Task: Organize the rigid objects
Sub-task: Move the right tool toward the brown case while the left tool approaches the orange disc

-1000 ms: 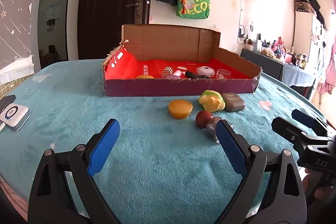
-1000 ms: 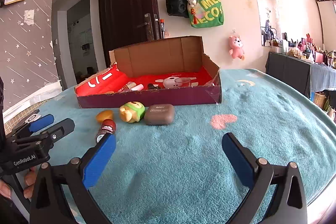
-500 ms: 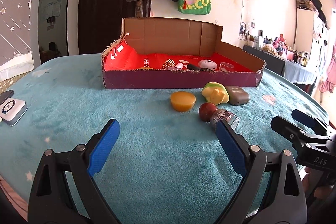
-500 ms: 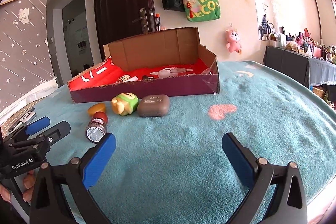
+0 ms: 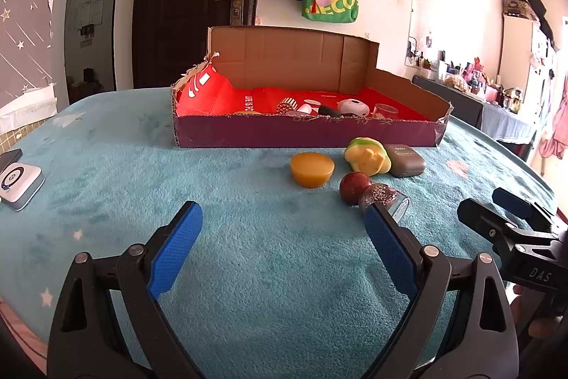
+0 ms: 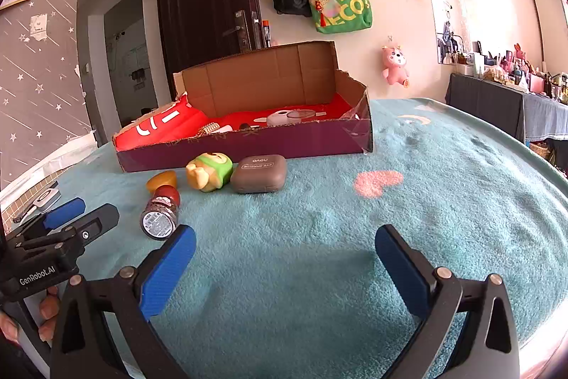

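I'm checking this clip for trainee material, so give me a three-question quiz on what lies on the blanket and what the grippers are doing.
1. True or false: the grey case lies inside the box.
2. Which thing lies nearest the left gripper? A) orange puck B) glitter jar C) green toy
3. Fill in: both the left gripper and the right gripper are ____ and hold nothing.

Key: 1. False, it lies on the blanket in front of the box. 2. B, the jar lies on its side by that gripper's right finger. 3. open.
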Demonstrator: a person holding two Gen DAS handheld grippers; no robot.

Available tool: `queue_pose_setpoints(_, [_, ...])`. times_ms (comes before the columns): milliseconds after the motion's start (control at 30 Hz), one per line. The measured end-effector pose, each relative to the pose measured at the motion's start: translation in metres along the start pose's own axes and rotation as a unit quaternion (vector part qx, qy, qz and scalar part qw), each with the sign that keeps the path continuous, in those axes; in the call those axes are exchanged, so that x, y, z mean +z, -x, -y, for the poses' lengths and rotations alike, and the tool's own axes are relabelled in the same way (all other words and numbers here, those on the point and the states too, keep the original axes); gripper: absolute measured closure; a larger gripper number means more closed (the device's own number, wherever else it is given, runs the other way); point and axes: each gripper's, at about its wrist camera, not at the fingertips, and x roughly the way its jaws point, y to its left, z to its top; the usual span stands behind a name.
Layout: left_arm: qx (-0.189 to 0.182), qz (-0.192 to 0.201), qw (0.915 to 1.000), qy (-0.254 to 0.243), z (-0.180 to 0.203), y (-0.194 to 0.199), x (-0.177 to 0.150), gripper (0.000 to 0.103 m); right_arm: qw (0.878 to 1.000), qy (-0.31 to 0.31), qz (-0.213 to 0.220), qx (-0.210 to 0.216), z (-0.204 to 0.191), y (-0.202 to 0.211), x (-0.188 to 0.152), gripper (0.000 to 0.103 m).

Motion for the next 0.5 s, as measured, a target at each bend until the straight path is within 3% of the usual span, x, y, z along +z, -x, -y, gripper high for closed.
queue_pose_setpoints(500, [0.003,-0.001,1.0000,0.005,-0.004,-0.004,0.013,0.009,1.000,-0.001,-0.002,0.001,-0.001,-0.005,0.010,0.000])
